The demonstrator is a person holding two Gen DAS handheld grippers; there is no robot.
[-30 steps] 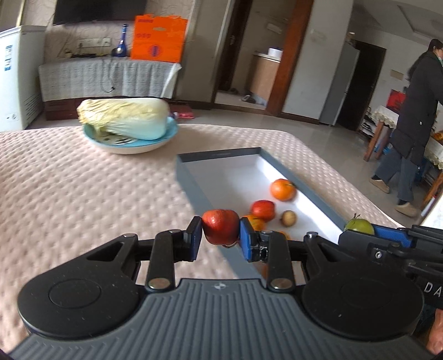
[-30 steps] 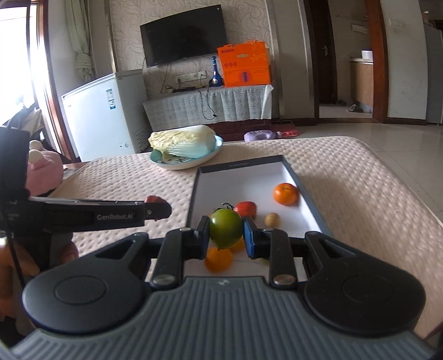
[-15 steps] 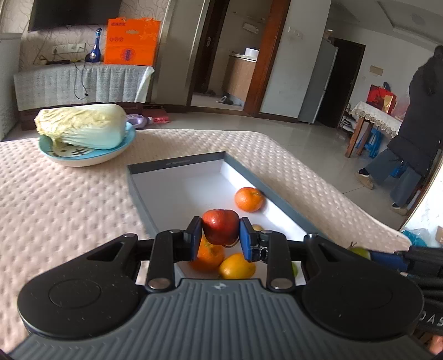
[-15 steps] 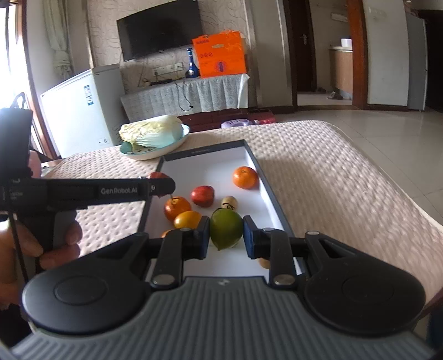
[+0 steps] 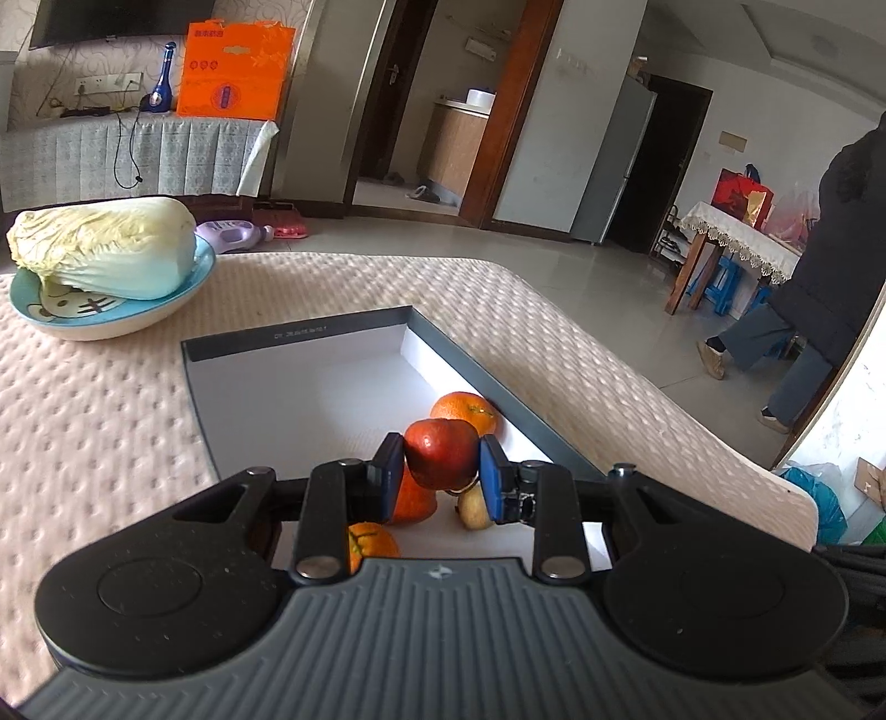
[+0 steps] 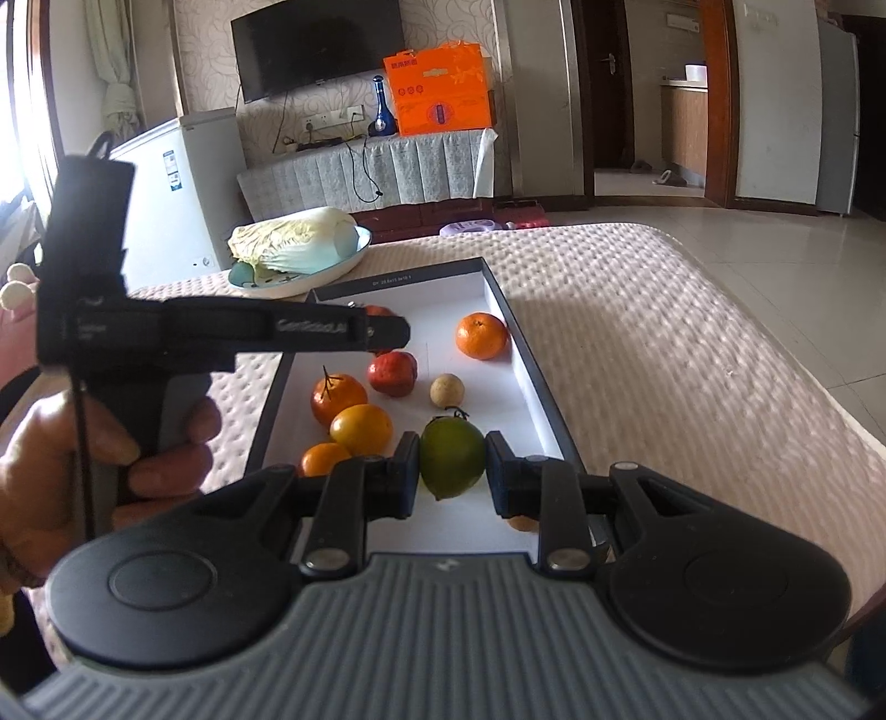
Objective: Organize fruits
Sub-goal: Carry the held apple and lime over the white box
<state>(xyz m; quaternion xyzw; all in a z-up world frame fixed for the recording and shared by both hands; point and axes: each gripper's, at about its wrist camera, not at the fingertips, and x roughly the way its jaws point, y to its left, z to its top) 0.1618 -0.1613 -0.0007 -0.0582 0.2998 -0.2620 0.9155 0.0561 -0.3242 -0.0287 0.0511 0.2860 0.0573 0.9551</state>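
A black flat television [image 6: 317, 47] hangs on the pale patterned wall [image 6: 205, 61] above a cloth-draped low cabinet [image 6: 376, 171]. Glossy grey floor tiles [image 5: 598, 288] reflect daylight beside a white chest freezer [image 6: 183, 183].

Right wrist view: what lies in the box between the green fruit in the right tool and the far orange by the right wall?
Only a small tan round fruit; otherwise white box floor separates green fruit from orange.

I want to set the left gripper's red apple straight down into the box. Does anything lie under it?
Yes. Under the red apple in the left gripper, an orange fruit and a small tan fruit lie on the box floor. The far end is bare.
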